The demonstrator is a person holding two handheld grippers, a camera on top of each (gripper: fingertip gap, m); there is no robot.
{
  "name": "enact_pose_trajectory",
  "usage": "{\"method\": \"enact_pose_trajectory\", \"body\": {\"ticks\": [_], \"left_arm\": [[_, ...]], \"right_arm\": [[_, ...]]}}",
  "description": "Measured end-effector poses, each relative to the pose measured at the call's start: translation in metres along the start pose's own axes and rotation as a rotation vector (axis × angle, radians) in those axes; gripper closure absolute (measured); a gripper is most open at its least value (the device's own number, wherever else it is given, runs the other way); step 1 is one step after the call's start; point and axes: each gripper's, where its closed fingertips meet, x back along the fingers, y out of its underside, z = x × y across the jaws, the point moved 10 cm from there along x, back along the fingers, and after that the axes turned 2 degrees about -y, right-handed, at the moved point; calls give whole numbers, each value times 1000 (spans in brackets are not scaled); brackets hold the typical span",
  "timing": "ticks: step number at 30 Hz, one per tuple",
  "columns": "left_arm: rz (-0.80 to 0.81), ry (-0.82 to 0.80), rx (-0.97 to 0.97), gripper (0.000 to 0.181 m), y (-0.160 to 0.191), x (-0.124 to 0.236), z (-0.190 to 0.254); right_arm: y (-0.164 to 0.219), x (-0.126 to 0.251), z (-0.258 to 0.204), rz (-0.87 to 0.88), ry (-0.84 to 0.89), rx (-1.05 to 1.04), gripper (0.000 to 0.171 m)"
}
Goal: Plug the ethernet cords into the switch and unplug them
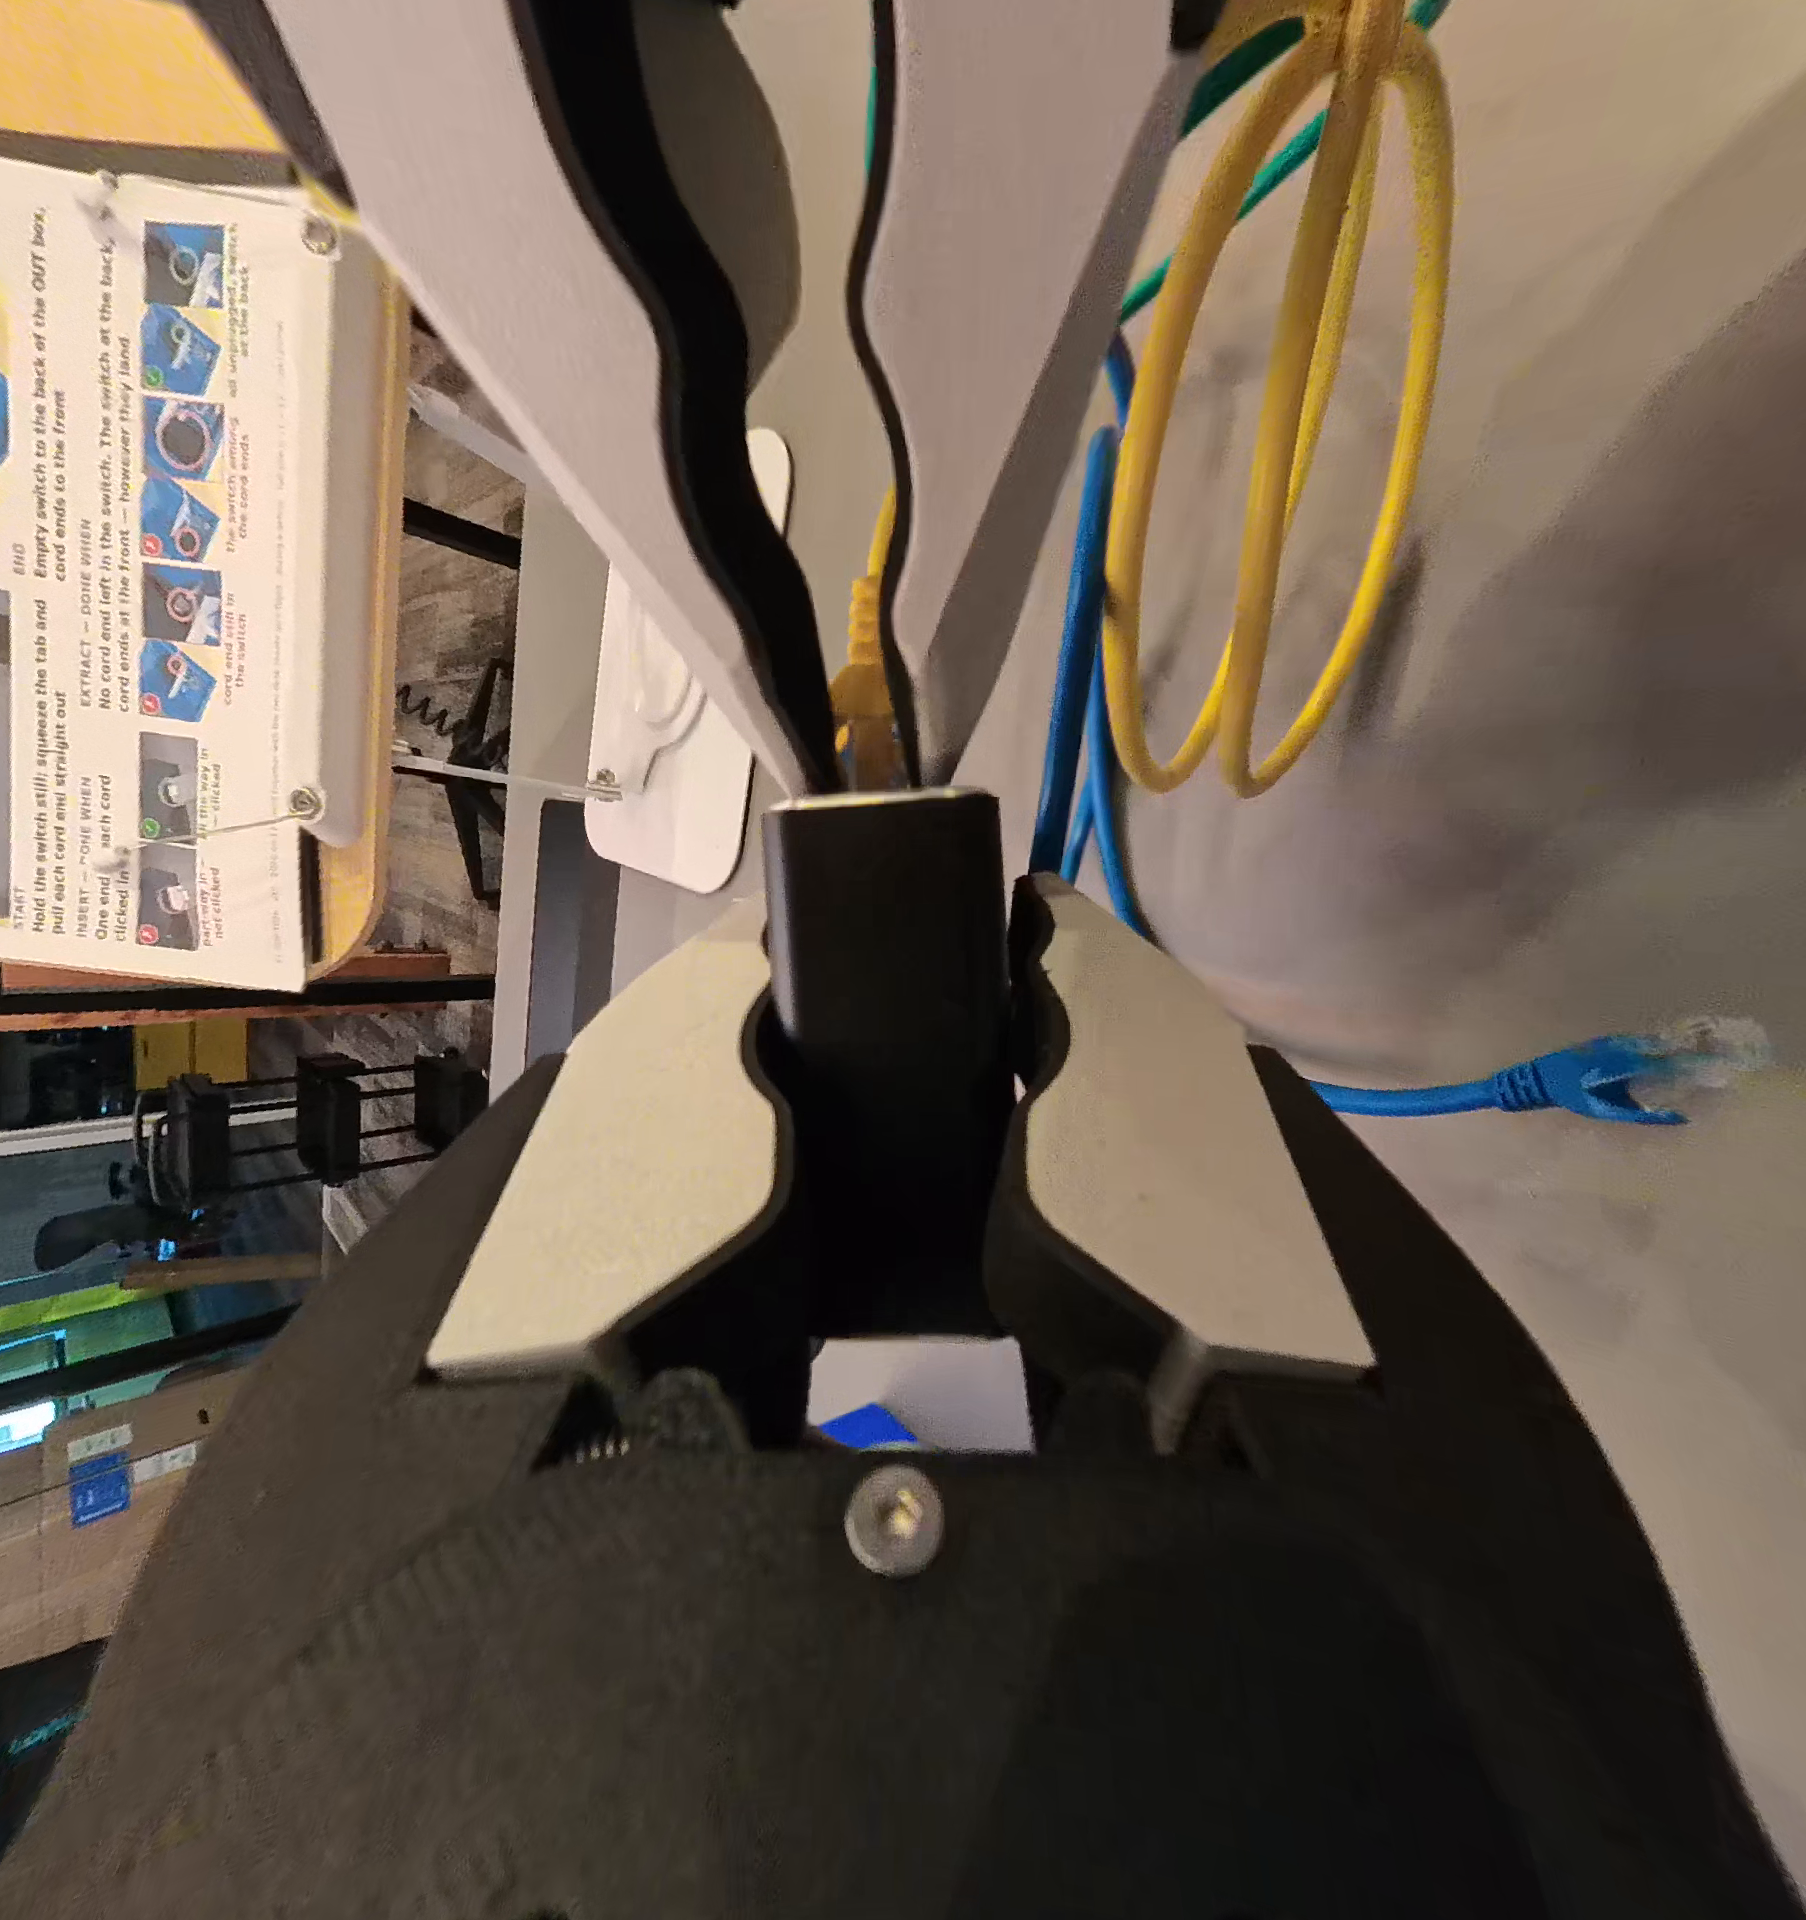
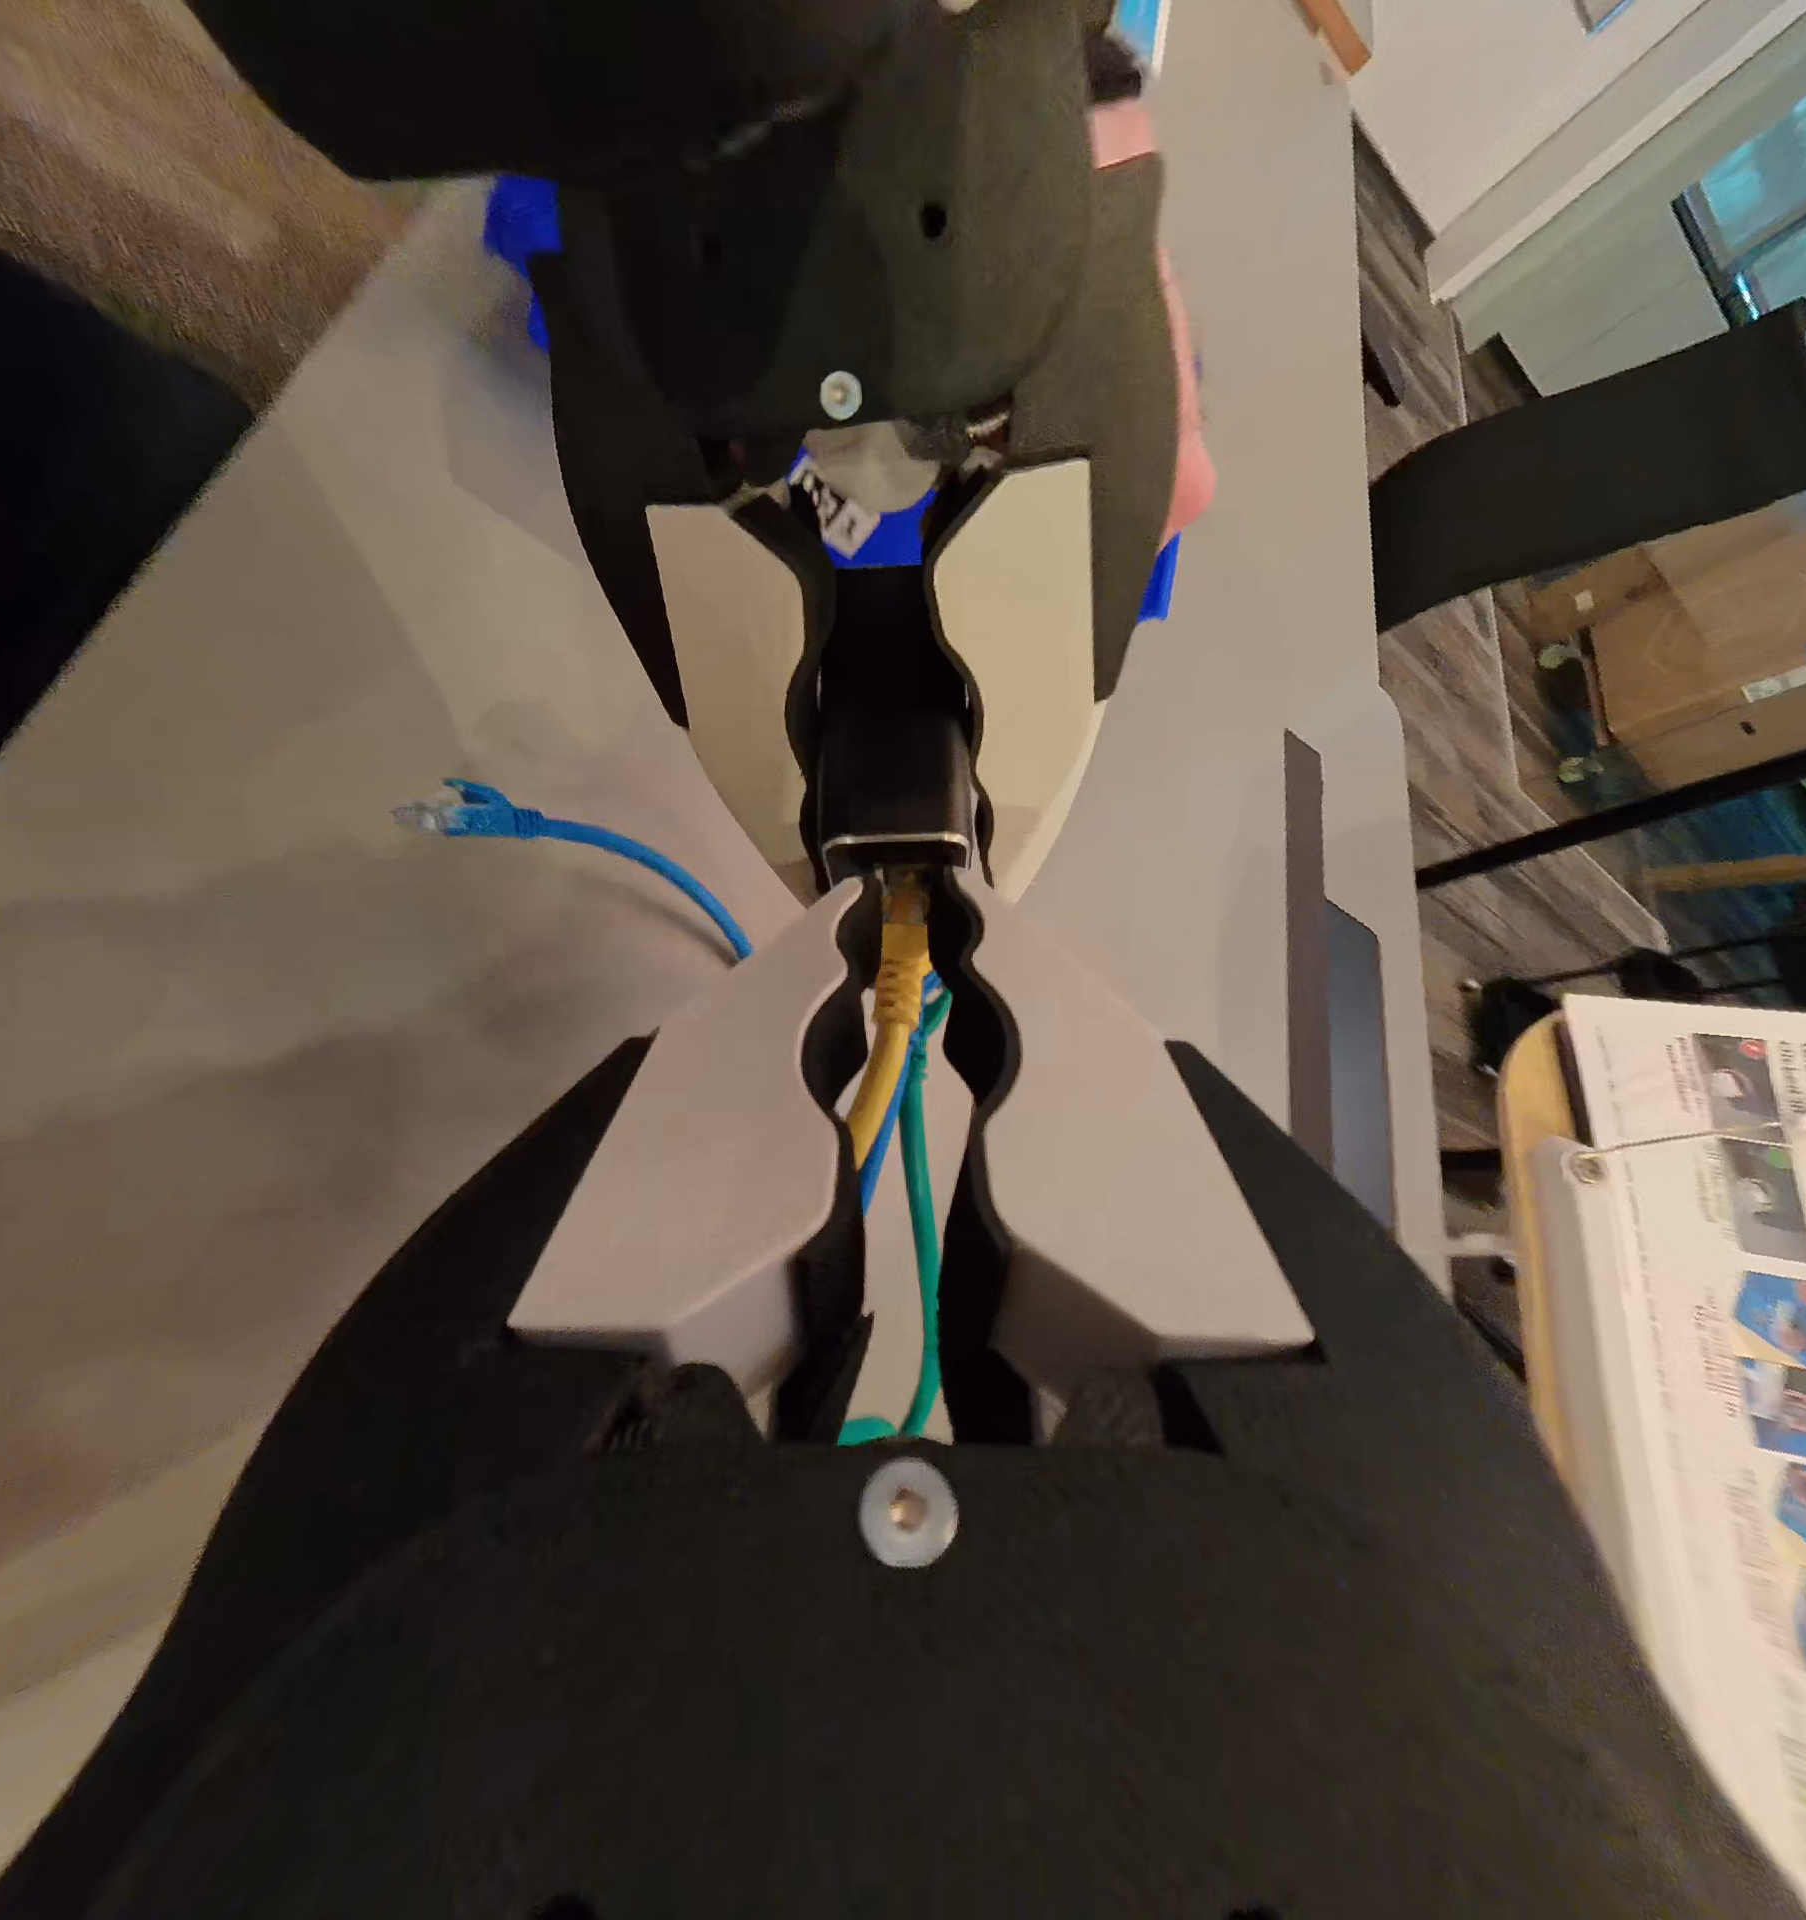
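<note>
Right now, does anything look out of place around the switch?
Only the blue cord's plug lies loose on the table, unplugged. The left gripper clamps the switch; the yellow plug sits at its port, between the right gripper's fingers.

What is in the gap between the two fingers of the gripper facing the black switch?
In the right wrist view, the yellow plug sits there, its tip at the switch. A green cord and a blue cord run behind it.
</note>
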Motion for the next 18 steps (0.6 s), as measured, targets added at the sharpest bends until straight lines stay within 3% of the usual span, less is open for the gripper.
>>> {"method": "enact_pose_trajectory", "body": {"ticks": [4,9,18], "left_arm": [[-63,-27,3,143,20,2,-8],[-7,-56,-2,144,4,8,-11],[-93,-57,31,144,23,0,-17]], "right_arm": [[16,25,12,113,13,-112,169],[15,19,10,69,-4,-79,166],[21,47,19,74,94,-129,167]]}}
